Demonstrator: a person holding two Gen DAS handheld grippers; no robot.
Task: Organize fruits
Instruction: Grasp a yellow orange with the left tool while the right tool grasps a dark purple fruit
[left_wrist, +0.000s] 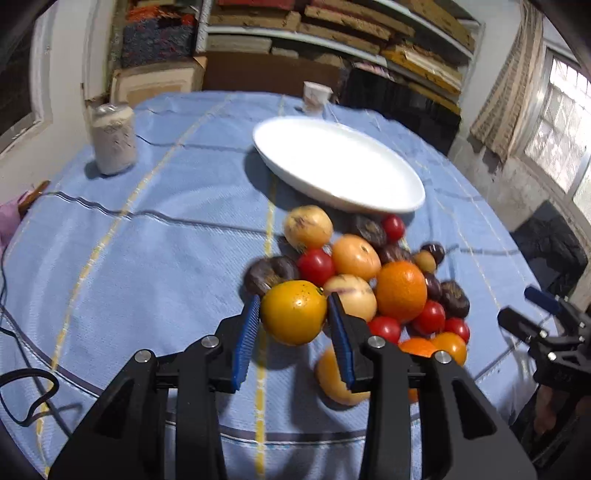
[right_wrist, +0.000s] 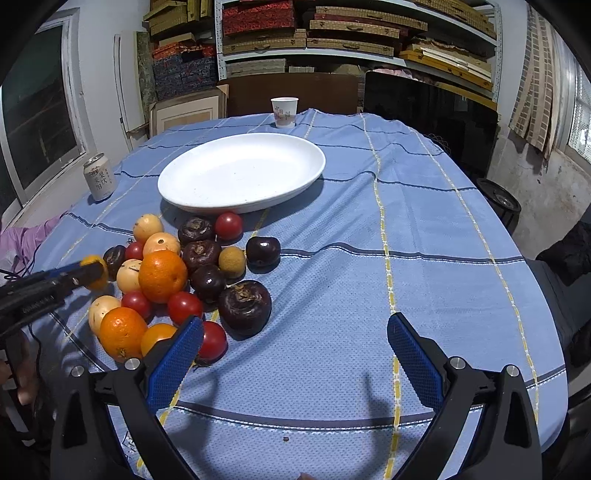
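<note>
My left gripper (left_wrist: 294, 301) is shut on a yellow-orange round fruit (left_wrist: 293, 312), one blue pad pressing each side. The fruit is at the near left edge of a pile of fruit (left_wrist: 373, 280) on the blue cloth: oranges, red tomatoes, dark purple fruits and pale yellow ones. A white oval plate (left_wrist: 340, 166) stands empty just beyond the pile. In the right wrist view the left gripper (right_wrist: 88, 271) reaches in from the left around that same fruit (right_wrist: 99, 285). My right gripper (right_wrist: 294, 319) hangs open over bare cloth to the right of the pile (right_wrist: 177, 280), nothing between its fingers.
A drinks can (left_wrist: 112, 140) stands at the table's far left and a paper cup (right_wrist: 284, 110) at its far edge. A black cable (left_wrist: 22, 398) lies on the cloth near left. Shelves of boxes fill the back wall. The tablecloth (right_wrist: 424, 258) right of the pile is bare.
</note>
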